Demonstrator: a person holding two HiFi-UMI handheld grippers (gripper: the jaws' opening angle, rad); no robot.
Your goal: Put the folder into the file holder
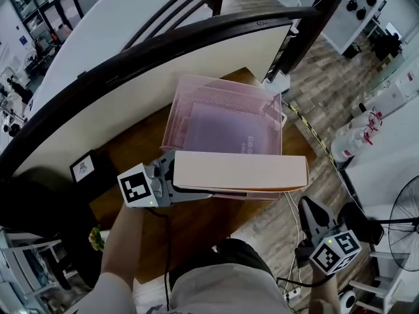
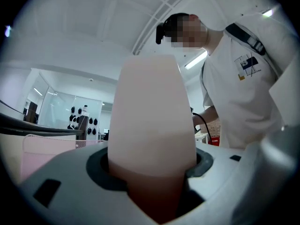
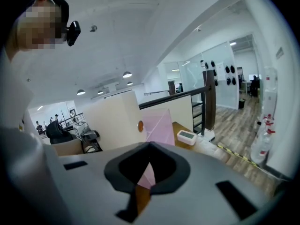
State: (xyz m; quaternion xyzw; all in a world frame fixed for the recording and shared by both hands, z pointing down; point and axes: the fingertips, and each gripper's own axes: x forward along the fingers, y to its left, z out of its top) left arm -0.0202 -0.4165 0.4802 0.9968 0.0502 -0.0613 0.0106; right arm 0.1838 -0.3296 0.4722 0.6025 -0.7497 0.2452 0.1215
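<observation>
The folder [image 1: 239,171] is held flat just in front of the holder [image 1: 226,110]. It is pinched tight at its left end by the left gripper [image 1: 178,179], which is pointed level along the holder's front with the arm [image 1: 121,241] stretched out behind it. The right gripper [image 1: 309,209] is held low, well right of the holder, tipped down, with its jaws together and nothing in them. Pale print on the holder is too small to be read.

Folder [image 1: 241,171]: pale peach, plain. File holder [image 1: 226,120]: pink, fine mesh. Table [image 1: 196,224]: warm brown wood. Partition [image 1: 163,77]: cream, edged with black rail. Marker cube [image 1: 139,185]: black squares on white. Floor [image 1: 314,90]: grey-brown planks.
</observation>
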